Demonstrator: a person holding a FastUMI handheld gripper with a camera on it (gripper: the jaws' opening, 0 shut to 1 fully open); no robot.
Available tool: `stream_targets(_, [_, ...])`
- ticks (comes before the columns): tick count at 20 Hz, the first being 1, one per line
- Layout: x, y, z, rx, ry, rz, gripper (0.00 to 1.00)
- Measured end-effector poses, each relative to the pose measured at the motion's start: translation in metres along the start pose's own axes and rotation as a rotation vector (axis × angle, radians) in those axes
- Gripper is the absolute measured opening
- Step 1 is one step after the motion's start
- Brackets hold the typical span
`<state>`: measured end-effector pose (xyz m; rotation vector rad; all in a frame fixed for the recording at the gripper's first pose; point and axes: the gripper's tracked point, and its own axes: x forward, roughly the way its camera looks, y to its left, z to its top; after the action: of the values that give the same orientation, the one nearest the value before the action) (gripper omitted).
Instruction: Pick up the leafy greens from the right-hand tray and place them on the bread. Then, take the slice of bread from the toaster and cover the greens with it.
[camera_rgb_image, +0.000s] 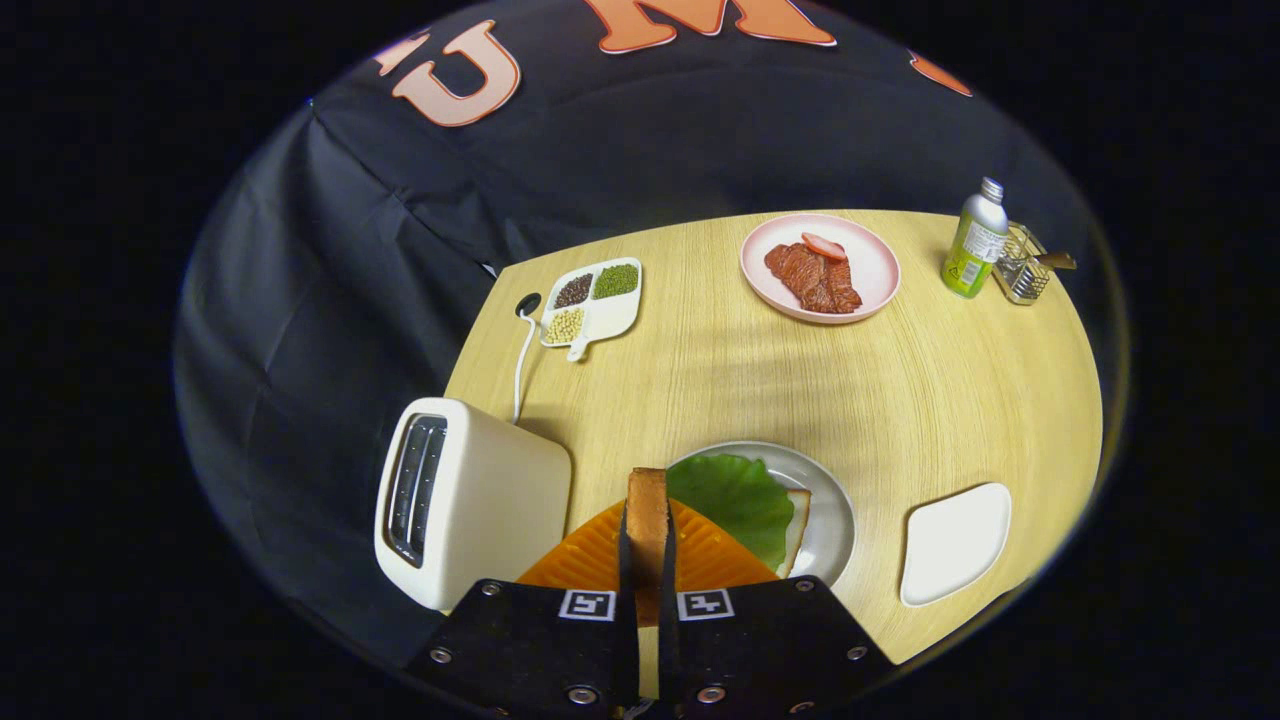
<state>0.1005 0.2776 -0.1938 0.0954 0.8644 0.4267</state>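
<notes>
My gripper (647, 545) is shut on a slice of bread (646, 520), held upright on edge between the two fingers. Just ahead and to the right lies a grey plate (832, 515) with a green leaf (733, 498) spread over a slice of bread (797, 525), whose edge peeks out on the right. The cream toaster (465, 500) stands to the left of the fingers, its slots facing left. To the right of the plate sits a white tray (955, 542) with nothing on it. An orange ribbed mat (590, 555) shows behind the fingers, under the held slice.
Far across the wooden table (700, 370) sits a pink plate (868, 262) with slices of meat. A white divided dish (593, 298) of beans lies at the far left, by the toaster's cord (522, 360). A green bottle (973, 240) and a wire holder (1022, 265) stand far right.
</notes>
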Motion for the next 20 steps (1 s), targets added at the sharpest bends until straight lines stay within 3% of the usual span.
stream_targets(9, [0.035, -0.055, -0.010, 0.050, 0.039, 0.039, 0.11])
stream_targets(11, [0.030, -0.071, -0.015, 0.067, 0.054, 0.025, 0.16])
stream_targets(14, [0.038, -0.093, -0.023, 0.087, 0.078, -0.013, 0.33])
stream_targets(17, [0.046, -0.108, -0.031, 0.104, 0.100, -0.035, 0.37])
stream_targets(20, [0.053, -0.121, -0.038, 0.094, 0.116, -0.072, 0.49])
